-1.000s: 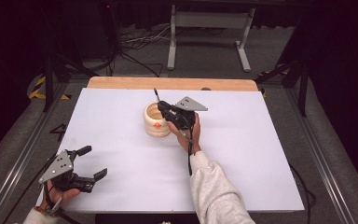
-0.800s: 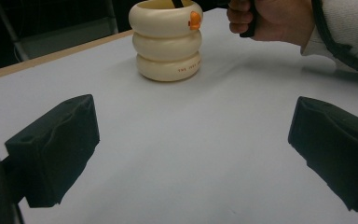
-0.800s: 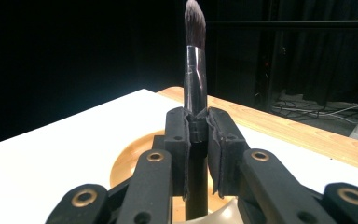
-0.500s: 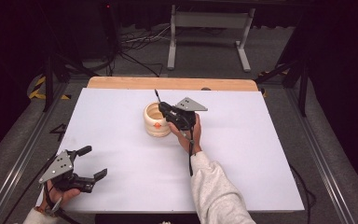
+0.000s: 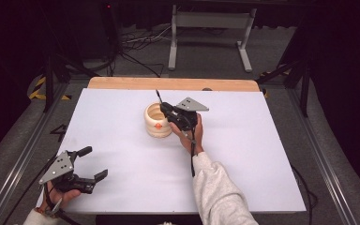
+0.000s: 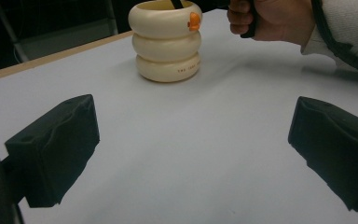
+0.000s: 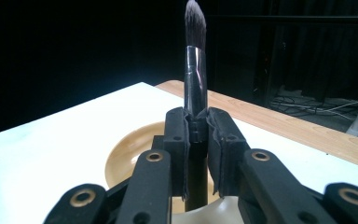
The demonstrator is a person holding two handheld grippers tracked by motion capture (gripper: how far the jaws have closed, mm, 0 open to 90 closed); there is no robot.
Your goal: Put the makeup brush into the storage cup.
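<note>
A cream ribbed cup (image 5: 157, 121) with a small orange mark stands mid-table; it is also in the left gripper view (image 6: 168, 42). My right gripper (image 5: 165, 108) hovers at its rim, shut on a black makeup brush (image 5: 158, 96). In the right gripper view the brush (image 7: 195, 70) stands upright, bristles up, its handle clamped between the pads (image 7: 196, 121) and running down into the cup (image 7: 126, 154). These jaws have just been opening a little, with the handle still between them. My left gripper (image 5: 93, 162) rests open near the front left corner, its jaws wide apart (image 6: 191, 135) with nothing between them.
The white tabletop (image 5: 243, 154) has a wooden strip (image 5: 168, 83) along its far edge. Behind it are a metal stand (image 5: 211, 28) and loose cables on the floor. Metal rails run along both sides of the table.
</note>
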